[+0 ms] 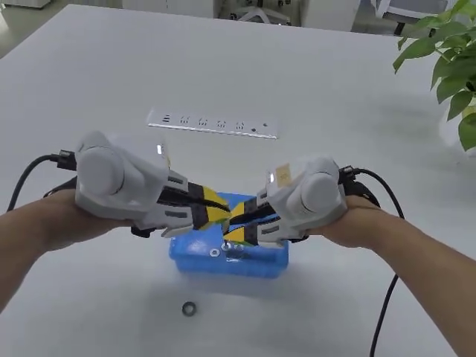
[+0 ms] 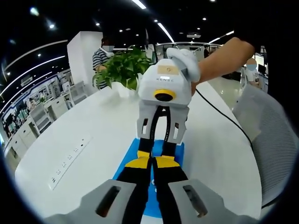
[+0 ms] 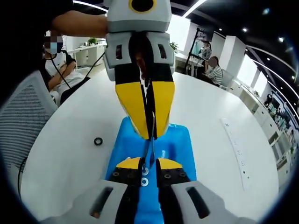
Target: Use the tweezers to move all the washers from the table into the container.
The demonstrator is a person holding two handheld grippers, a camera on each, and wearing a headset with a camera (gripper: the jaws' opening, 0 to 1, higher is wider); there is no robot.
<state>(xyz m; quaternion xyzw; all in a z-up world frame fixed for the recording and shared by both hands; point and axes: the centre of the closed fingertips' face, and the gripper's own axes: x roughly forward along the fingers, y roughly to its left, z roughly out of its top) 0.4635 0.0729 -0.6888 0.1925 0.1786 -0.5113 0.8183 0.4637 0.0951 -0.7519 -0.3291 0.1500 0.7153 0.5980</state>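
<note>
Over the blue container (image 1: 262, 262) my two grippers meet nose to nose. The left gripper (image 1: 216, 210) has its yellow-tipped jaws shut on the thin metal tweezers (image 3: 148, 151). The tweezers' tips point down between the jaws of my right gripper (image 3: 148, 163), which stand a narrow gap apart and close around them. Washers (image 3: 145, 182) lie on the container floor under the tips. One dark washer (image 1: 189, 308) rests on the white table in front of the container, seen as the washer (image 3: 98, 141) left of the blue box.
A white power strip (image 1: 213, 123) lies on the table beyond the grippers. A green plant (image 1: 450, 59) stands at the far right edge. Black cables trail from both grippers. A mesh chair (image 2: 275, 140) and seated people are beyond the table.
</note>
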